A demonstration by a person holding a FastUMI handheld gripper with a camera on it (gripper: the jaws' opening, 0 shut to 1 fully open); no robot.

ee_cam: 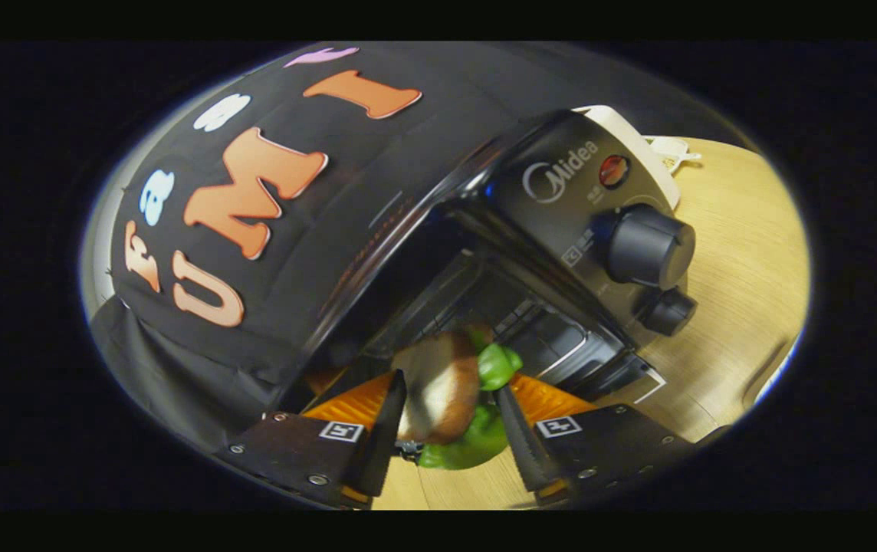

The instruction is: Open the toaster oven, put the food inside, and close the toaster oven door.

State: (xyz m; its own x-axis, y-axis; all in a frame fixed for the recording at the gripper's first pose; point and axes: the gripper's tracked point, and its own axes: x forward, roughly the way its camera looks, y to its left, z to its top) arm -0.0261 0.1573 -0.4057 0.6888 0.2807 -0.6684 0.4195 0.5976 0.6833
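The food (446,399), a brown-and-white piece on green leaf, sits low in the middle of the frame, clamped between the two fingers of the hand-held gripper (450,406), whose pads press on it from both sides. Just beyond the fingertips gapes the toaster oven (561,192), its cavity with wire rack (500,314) exposed. Two black knobs (649,247) sit on its panel toward the right. The pale wooden worktop (745,253) spreads at the far right.
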